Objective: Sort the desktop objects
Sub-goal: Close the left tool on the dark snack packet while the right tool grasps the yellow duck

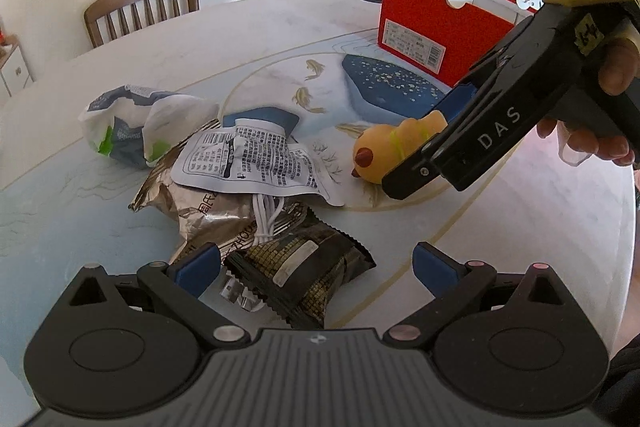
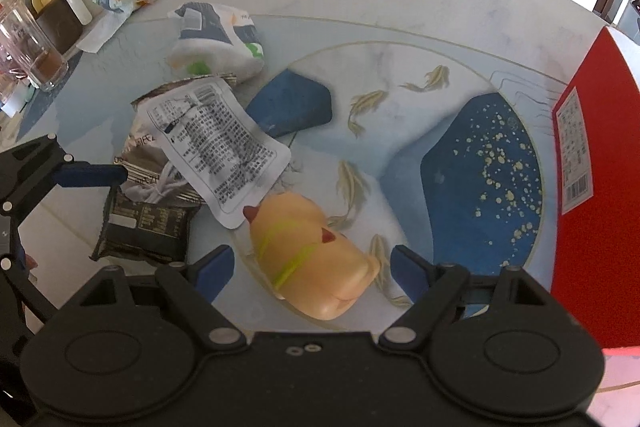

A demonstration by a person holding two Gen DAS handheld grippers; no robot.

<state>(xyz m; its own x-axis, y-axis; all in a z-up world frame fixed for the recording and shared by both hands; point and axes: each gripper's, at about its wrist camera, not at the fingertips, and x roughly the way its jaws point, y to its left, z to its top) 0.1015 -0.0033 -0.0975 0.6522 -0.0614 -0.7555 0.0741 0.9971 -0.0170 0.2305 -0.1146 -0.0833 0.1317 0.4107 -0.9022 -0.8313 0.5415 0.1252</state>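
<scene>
A: Nearest first. The right gripper (image 2: 312,267) stands wide open over the toy (image 2: 312,259), a fat yellow rubbery thing with a green band and red tips. Its blue pads flank the toy without pressing it.

B: And the left gripper (image 1: 316,265)?

A: Also spread wide, holding nothing. It hangs over the dark wrapper (image 1: 304,267), a crinkly packet with sawtooth seams, lying at the near edge of the pile.

B: What could go wrong?

A: The toy is rounded and probably slick and squashy. If the pads close off-centre, I'd expect it to squirt out or roll. One end touches the white pouch (image 2: 216,147), so a lift might drag that along.

B: The pile?

A: The layers overlap: the flat printed pouch sits on a crumpled foil bag (image 1: 192,203), with a white cord (image 1: 268,219) bundled between the packets. A pinch on the wrapper could snag the cord.

B: Further off?

A: A puffy white bag (image 1: 136,123), then the stiff red box (image 1: 436,27), likely the bin, on the smooth table (image 1: 280,27). The grippers are close together and could clash.
</scene>
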